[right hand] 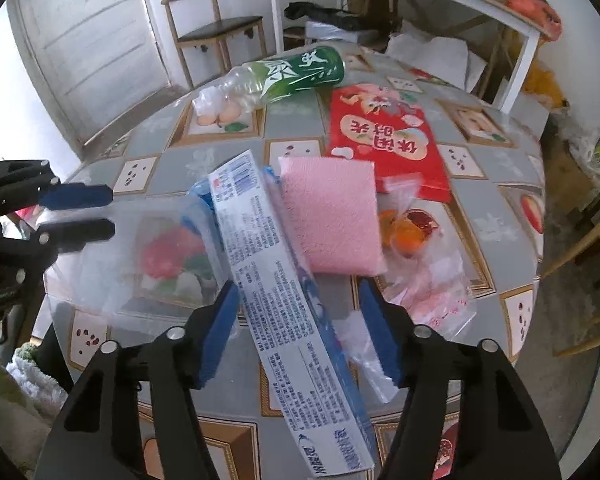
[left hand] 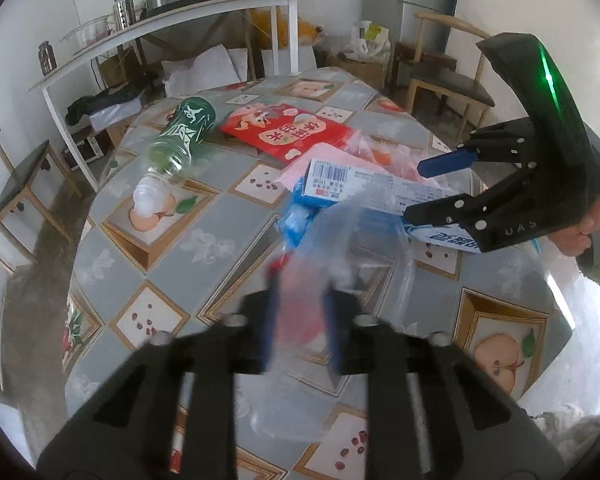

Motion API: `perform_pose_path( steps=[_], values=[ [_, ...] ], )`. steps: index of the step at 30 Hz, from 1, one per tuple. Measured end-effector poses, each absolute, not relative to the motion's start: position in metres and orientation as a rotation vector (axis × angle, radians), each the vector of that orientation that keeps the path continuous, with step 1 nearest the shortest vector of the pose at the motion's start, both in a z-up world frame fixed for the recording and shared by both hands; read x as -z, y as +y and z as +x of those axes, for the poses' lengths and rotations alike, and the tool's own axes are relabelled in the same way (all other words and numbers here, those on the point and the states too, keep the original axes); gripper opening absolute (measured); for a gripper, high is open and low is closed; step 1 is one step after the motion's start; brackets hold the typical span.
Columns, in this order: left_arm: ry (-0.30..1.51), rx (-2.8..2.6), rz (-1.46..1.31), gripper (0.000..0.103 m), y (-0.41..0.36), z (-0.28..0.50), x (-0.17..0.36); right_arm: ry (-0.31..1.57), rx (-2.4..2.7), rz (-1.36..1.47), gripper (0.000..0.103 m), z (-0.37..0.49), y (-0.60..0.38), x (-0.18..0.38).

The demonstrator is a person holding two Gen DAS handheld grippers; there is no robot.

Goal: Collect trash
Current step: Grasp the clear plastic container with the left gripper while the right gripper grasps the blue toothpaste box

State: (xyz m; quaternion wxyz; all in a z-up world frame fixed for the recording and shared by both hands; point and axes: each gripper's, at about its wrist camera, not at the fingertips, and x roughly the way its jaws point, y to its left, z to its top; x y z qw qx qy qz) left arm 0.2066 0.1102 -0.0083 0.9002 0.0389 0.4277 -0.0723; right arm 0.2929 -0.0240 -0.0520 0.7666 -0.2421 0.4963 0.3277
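Note:
My left gripper [left hand: 302, 284] is shut on a clear plastic bag [left hand: 352, 232] with a red print, bunched between its blue pads at the table's near edge. The right wrist view shows it [right hand: 113, 213] at the far left with the bag [right hand: 160, 256] trailing from it. My right gripper [right hand: 298, 288] is open astride a long white and blue toothpaste box [right hand: 284, 280] lying flat; its pads stand apart from the box sides. Behind lie a pink cloth [right hand: 332, 216], a red packet [right hand: 384, 136], a green-labelled bottle [right hand: 296, 72] on its side and a bag of orange scraps [right hand: 408, 232].
The round table [left hand: 172, 264] has a grey fruit-patterned cover. A person's hand [left hand: 592, 224] holds the right gripper [left hand: 414, 190]. Wooden chairs [left hand: 448, 80] [left hand: 24, 184] stand around it, and a cluttered white side table [left hand: 172, 16] stands behind. A white door [right hand: 92, 40] is at the far left.

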Motion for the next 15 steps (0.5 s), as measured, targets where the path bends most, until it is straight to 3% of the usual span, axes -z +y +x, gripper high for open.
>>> perform_pose_path(
  steps=[2,7,8,9,10,15],
  values=[
    [0.896,0.148,0.044,0.005,0.115,0.205,0.009,1.085,-0.718,-0.519,0.041,0.293,-0.023,0.052],
    [0.916,0.110,-0.046,0.002,0.130,0.189,0.008,1.070,-0.688,-0.520,0.036,0.288,-0.024,0.049],
    [0.919,0.107,-0.065,0.002,0.133,0.186,0.008,1.077,-0.696,-0.494,0.020,0.286,-0.026,0.048],
    [0.922,0.102,-0.087,0.002,0.136,0.183,0.008,1.096,-0.705,-0.458,0.017,0.287,-0.029,0.046],
    [0.925,0.095,-0.116,0.002,0.141,0.178,0.008,1.102,-0.695,-0.441,0.006,0.287,-0.030,0.045],
    [0.948,0.073,-0.224,0.002,0.157,0.158,0.011,1.116,-0.673,-0.389,0.006,0.277,-0.042,0.035]
  ],
)
